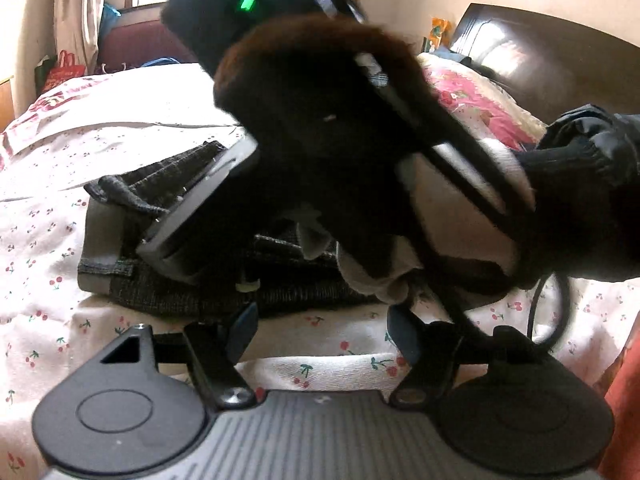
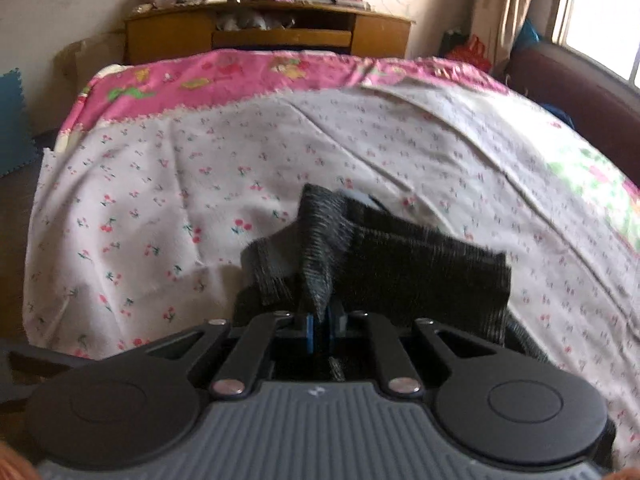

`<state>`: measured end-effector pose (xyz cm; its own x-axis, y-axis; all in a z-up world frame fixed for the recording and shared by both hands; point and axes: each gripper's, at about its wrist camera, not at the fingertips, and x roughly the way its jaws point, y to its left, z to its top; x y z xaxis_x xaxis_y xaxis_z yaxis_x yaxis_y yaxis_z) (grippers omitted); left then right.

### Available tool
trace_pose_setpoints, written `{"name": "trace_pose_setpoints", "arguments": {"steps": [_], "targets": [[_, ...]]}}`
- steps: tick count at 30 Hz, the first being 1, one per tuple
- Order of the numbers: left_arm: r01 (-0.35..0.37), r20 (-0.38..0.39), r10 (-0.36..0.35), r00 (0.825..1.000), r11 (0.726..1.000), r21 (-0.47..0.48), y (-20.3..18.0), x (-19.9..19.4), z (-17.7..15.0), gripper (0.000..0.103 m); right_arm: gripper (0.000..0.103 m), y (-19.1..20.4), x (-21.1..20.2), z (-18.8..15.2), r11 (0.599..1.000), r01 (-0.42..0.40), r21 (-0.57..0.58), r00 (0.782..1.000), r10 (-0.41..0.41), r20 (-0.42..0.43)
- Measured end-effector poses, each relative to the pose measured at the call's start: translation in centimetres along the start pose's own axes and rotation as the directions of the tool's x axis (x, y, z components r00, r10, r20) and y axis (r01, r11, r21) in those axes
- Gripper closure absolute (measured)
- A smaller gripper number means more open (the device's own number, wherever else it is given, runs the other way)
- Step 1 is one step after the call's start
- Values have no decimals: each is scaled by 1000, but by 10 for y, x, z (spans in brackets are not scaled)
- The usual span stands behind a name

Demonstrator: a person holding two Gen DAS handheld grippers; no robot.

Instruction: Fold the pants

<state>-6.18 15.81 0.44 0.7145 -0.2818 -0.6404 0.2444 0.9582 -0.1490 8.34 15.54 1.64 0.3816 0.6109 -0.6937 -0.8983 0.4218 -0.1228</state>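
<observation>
Dark grey knit pants (image 1: pixel 168 288) lie bunched on the cherry-print bed sheet (image 1: pixel 48 240). My left gripper (image 1: pixel 322 330) is open and empty, just short of the pants' near edge. The right gripper's body (image 1: pixel 304 128) and the person's gloved hand (image 1: pixel 460 216) fill the middle of the left wrist view and hide much of the pants. In the right wrist view my right gripper (image 2: pixel 320 326) is shut on a fold of the pants (image 2: pixel 400 268), which rises in a peak from between its blue pads and hangs over the sheet (image 2: pixel 160 200).
A dark wooden headboard (image 1: pixel 540 52) and pink pillow (image 1: pixel 476 100) lie at the right. A wooden desk (image 2: pixel 268 28) stands beyond the bed's far end. A dark red sofa (image 2: pixel 576 92) sits under the window. A black cable (image 1: pixel 552 312) loops near my left gripper.
</observation>
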Motion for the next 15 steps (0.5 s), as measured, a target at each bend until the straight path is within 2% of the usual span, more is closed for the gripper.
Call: {"name": "trace_pose_setpoints", "arguments": {"steps": [4, 6, 8, 10, 12, 15], "targets": [[-1, -11, 1, 1000, 1000, -4, 6, 2, -2, 19, 95, 21, -5, 4, 994, 22, -112, 998, -15, 69], [-5, -20, 5, 1000, 1000, -1, 5, 2, -1, 19, 90, 22, 4, 4, 993, 6, -114, 999, -1, 43], [-5, -23, 5, 1000, 1000, 0, 5, 1, -1, 19, 89, 14, 4, 3, 997, -31, -72, 999, 32, 18], [-10, -26, 11, 1000, 1000, 15, 7, -4, -2, 19, 86, -2, -11, 5, 996, -87, 11, 996, 87, 37], [-27, -25, 28, 999, 999, 37, 8, -9, -2, 19, 64, -23, -33, 8, 989, -115, 90, 991, 107, 86], [-66, -7, 67, 998, 995, 69, 10, -16, 4, 19, 42, -59, -60, 9, 981, -89, 173, 985, 60, 163]]}}
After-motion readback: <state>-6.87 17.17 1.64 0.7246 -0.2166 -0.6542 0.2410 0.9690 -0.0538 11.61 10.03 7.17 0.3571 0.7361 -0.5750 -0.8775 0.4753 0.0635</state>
